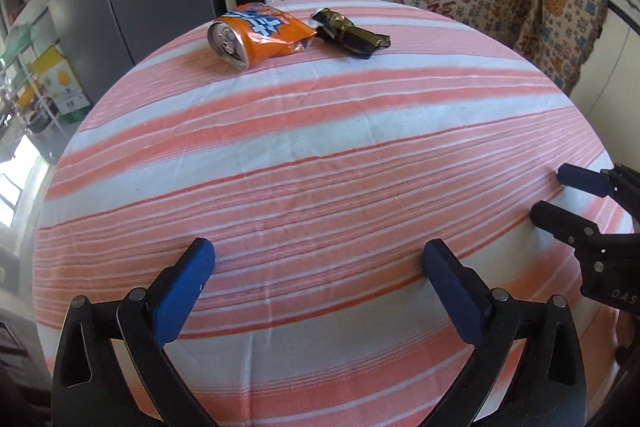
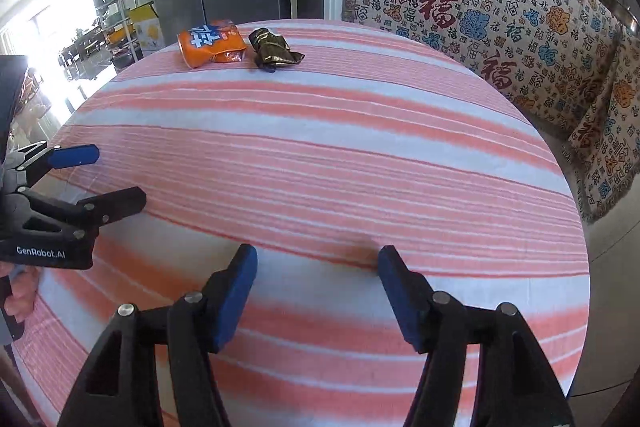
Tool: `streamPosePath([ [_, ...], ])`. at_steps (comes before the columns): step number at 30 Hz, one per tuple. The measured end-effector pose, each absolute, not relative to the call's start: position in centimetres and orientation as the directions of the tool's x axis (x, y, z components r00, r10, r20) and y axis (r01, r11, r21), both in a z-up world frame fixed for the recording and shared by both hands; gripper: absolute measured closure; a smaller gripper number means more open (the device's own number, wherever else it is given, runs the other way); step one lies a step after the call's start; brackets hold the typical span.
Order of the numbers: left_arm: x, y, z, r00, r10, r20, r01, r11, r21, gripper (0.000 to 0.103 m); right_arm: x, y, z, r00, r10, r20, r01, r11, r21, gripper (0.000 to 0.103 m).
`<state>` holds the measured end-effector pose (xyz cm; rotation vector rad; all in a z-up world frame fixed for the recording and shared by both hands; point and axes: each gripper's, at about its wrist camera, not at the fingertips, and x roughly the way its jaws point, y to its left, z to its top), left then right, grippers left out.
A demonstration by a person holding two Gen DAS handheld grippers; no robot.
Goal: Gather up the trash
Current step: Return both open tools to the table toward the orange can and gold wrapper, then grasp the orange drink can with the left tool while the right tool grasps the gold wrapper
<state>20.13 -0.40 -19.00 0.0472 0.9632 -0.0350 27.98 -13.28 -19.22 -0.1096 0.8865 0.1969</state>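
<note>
Here, left tongs (image 1: 320, 255): apart, holding nothing
Right tongs (image 2: 318, 261): apart, holding nothing
Crushed can (image 1: 256, 35): far worktop (image 1: 320, 147) edge, touching dark wrapper (image 1: 352, 33)

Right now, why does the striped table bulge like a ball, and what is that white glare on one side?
Left wrist view: the fisheye lens bows the striped tablecloth into a dome; the crushed orange can stays sharp. Right wrist view: same bulge, and daylight from the far left washes out that edge, while the dark wrapper remains clear.

Crushed can (image 1: 256, 35) left of wrapper (image 1: 350, 33), touching, on table (image 1: 320, 155) far edge.
</note>
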Motion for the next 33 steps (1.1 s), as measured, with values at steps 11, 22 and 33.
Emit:
streamPosePath([
  [11, 21.0, -0.1, -18.8, 0.559, -0.05, -0.828, 0.12, 0.993, 0.021, 0.0, 29.2, -12.8, -19.5, 0.628, 0.133, -0.767, -0.213, 0.977, -0.005, 0.036],
  [22, 31.7, 5.5, -18.7, 0.562, -0.112, -0.82, 0.205, 0.979, 0.006, 0.0, 29.1, -12.8, -19.5, 0.627, 0.131, -0.768, -0.216, 0.976, -0.01, 0.036],
  [33, 36.4, 6.5, -17.2, 0.634, -0.146, -0.76, 0.196, 0.98, -0.025, 0.001, 29.1, -12.9, -19.4, 0.625, 0.132, -0.77, -0.217, 0.976, -0.009, 0.036],
])
